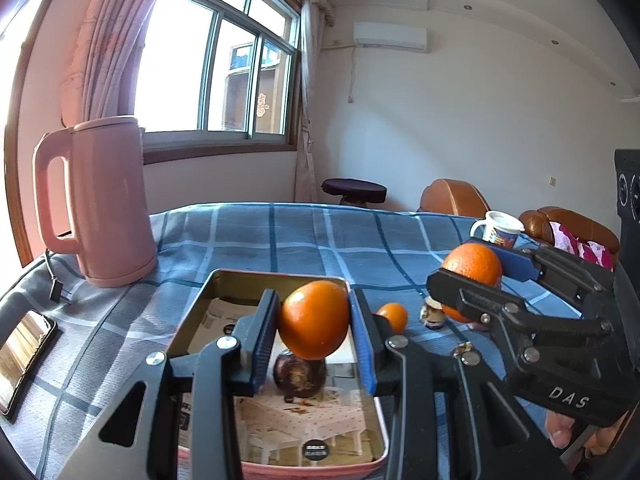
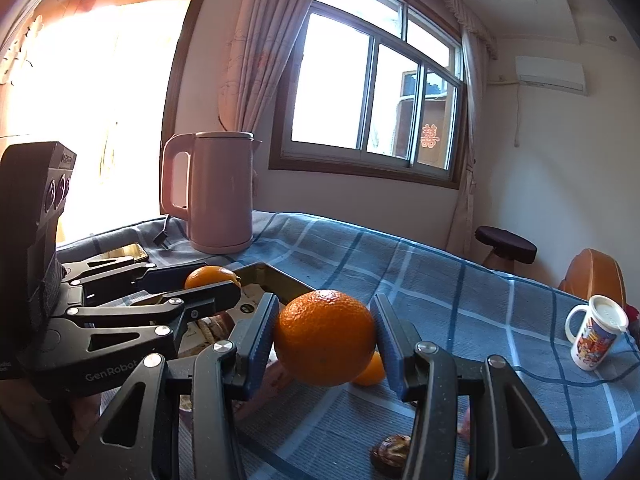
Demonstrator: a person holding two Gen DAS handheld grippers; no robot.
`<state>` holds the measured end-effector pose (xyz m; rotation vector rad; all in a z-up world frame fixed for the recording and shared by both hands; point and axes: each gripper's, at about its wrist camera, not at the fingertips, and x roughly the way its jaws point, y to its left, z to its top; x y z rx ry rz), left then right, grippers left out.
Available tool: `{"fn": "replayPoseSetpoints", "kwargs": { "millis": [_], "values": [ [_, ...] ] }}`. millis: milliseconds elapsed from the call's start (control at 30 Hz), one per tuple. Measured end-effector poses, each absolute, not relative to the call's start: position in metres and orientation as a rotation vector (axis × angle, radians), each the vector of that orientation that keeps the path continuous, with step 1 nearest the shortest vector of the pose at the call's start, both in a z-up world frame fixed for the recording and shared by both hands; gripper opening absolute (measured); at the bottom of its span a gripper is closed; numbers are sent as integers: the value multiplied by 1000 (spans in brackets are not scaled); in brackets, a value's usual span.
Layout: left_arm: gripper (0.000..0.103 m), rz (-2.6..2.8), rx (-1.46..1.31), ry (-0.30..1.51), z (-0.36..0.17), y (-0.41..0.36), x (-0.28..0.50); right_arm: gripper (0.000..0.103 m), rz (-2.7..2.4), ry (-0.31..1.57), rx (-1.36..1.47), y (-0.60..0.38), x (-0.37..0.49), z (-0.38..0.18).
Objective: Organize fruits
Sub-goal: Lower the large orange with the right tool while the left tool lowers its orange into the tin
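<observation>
Your left gripper [image 1: 314,326] is clamped on a small orange [image 1: 314,320], both blue pads pressed against its sides, and you hold it above the near part of the metal tray [image 1: 280,278]. Beneath it a dark, round fruit [image 1: 298,376] sits on the tray's printed lining. Your right gripper [image 2: 325,338] is clamped on a bigger orange [image 2: 325,336], lifted clear of the blue checked tablecloth [image 2: 460,320] just right of the tray. On the cloth between the two grippers lie a tiny orange [image 1: 394,316] and a small brownish fruit [image 1: 433,314]. Farther back a pink kettle [image 1: 106,200] stands to the left, with a phone [image 1: 24,356] near the left edge. A lidded mug [image 2: 596,334] stands far right.
</observation>
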<state>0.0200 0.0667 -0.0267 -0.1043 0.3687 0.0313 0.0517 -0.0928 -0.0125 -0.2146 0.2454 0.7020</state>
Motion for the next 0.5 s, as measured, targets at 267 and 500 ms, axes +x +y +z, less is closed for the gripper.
{"fn": "replayPoseSetpoints", "kwargs": {
  "millis": [267,500],
  "values": [
    [37,79,-121,397,-32,86,22,50,737,268,-216,-73,56,-17],
    [37,113,-135,418,-35,101,22,50,762,287,-232,-55,54,-24]
  ]
}}
